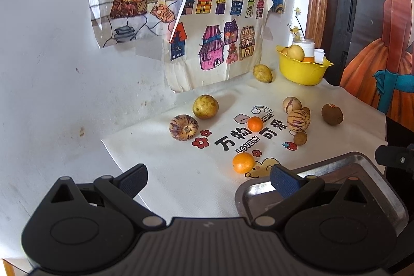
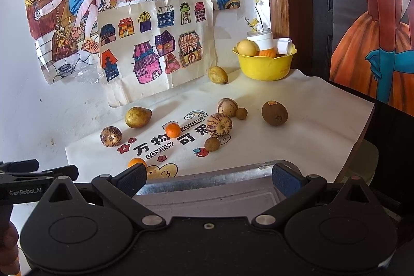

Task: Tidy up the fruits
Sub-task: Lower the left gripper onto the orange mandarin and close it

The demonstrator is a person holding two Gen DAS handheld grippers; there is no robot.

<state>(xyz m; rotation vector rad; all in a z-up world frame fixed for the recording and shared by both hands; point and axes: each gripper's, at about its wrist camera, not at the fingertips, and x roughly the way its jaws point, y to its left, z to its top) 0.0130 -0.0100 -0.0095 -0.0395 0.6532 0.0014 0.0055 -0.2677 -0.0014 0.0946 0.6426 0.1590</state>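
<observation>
Left wrist view: left gripper (image 1: 208, 179) spread wide, gripping nothing, over bare white printed cloth (image 1: 181, 180); small orange tangerine (image 1: 243, 162) just ahead, near rim of shiny metal tray (image 1: 362, 159). Right gripper (image 2: 208, 177) likewise spread, unladen, above tray (image 2: 207, 175). Fruits scattered mid-cloth, bare room toward right edge beyond brown kiwi (image 2: 274, 113). Yellow plastic bowl (image 2: 264, 67) at far wall. Right view alone shows tray interior.
</observation>
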